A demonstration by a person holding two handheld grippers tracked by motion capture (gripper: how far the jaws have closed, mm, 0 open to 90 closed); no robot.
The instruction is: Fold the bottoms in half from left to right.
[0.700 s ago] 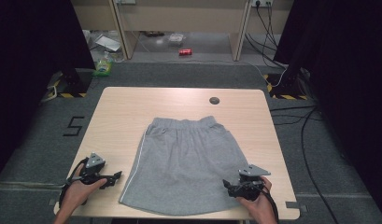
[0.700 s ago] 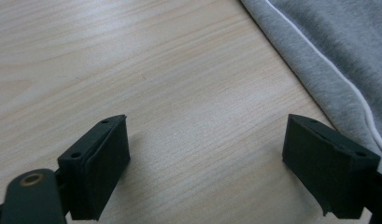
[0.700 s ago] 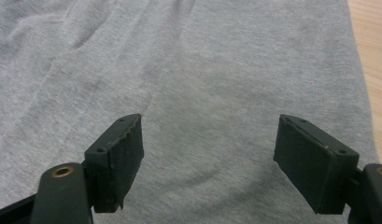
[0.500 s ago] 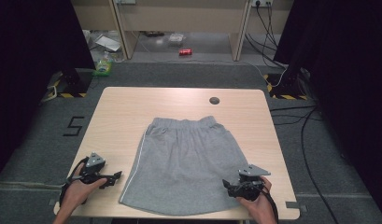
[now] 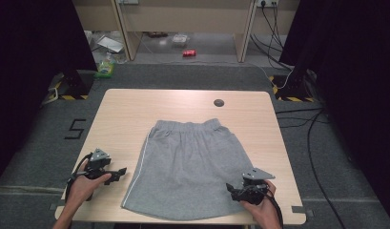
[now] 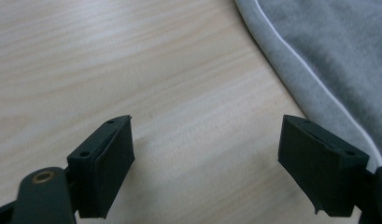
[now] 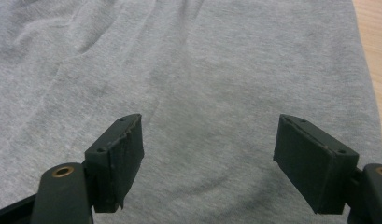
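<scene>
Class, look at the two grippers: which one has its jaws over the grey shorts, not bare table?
The right gripper: its open jaws hang over the grey shorts. The left gripper is over bare table beside them.

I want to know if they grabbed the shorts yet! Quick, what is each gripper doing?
Left gripper: open, holding nothing, over bare table beside the shorts.
Right gripper: open, holding nothing, over the shorts.
</scene>
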